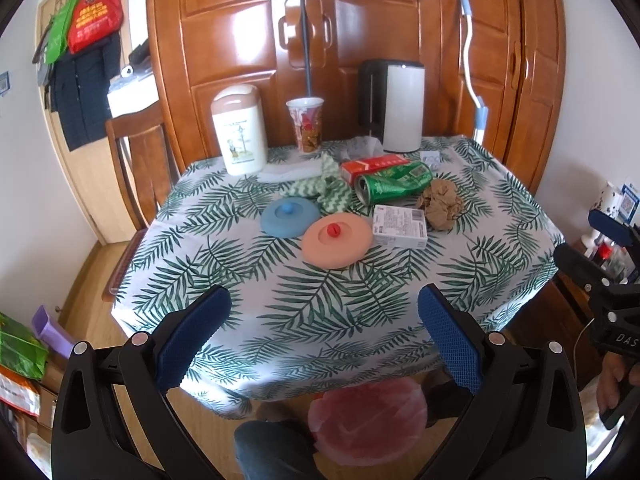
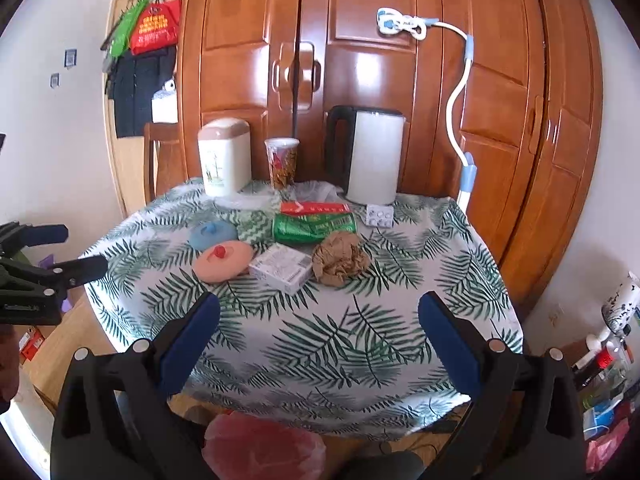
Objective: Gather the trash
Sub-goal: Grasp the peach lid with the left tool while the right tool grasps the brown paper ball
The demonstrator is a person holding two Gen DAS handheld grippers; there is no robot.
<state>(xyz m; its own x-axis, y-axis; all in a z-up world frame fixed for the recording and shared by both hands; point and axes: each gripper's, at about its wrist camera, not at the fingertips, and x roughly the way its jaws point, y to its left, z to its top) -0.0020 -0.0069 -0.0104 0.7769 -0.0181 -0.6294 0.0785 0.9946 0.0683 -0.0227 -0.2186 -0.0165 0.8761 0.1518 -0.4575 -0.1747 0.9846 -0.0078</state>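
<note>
Clearly nothing has been picked up yet: both claws hang released and empty over the near edge of the surface [image 1: 500,264], the left claw [image 1: 324,320] and the right claw [image 2: 320,328] each with jaws spread wide.

Ahead of both, past mid-surface, lies the trash cluster. A crumpled brown paper [image 2: 339,258] sits on the right of the group, with a small white box [image 2: 280,268] just beside it on the left and a green can [image 2: 314,227] on its side behind them, long axis running left to right. A red carton [image 2: 314,208] lies behind the can, and a blister pack [image 2: 379,215] to its right.

Judging from both views, the right claw is nearer the paper; it lies almost straight ahead of that claw.

Below the near edge, a pink bag [image 1: 368,420] sits open-mouthed; I cannot tell what is in it. A cup [image 1: 305,125] at the back holds something brownish. The two round lids [image 1: 336,239] look like keepers, not trash.
</note>
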